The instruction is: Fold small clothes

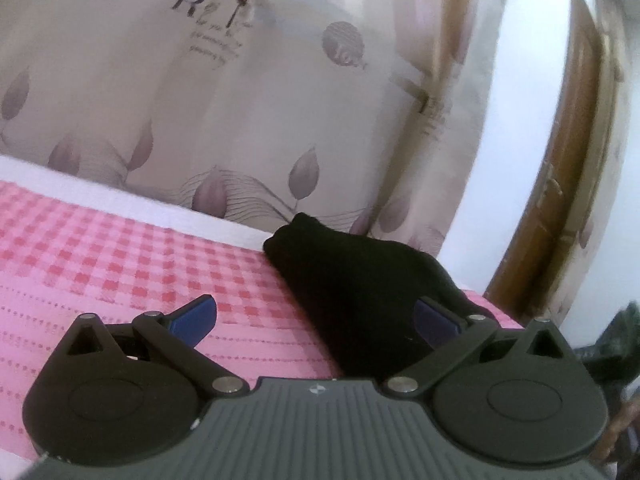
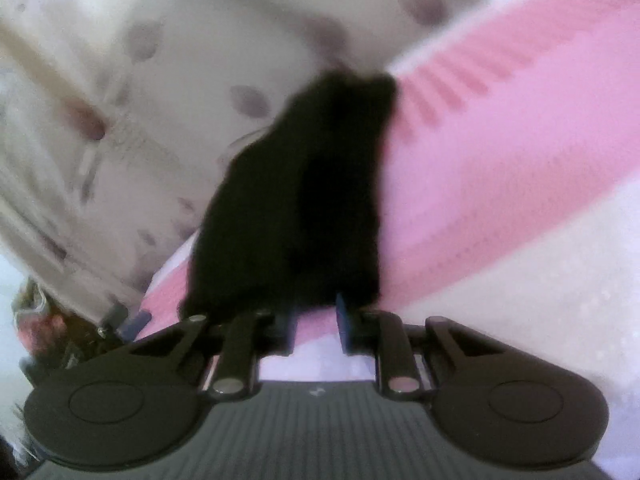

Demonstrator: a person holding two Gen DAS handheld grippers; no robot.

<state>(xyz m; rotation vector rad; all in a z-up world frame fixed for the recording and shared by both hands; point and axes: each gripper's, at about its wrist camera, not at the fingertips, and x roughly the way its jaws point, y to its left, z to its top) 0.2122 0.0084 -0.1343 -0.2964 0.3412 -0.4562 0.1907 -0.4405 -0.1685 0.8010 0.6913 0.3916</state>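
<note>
One small black knitted garment lies on one pink checked cloth, right of centre in the left wrist view, before one leaf-printed cream curtain. The left gripper stands wide open, its right blue finger against the garment. The right gripper, jaws narrow, grips nothing; the garment lies just beyond its fingertips.
</note>
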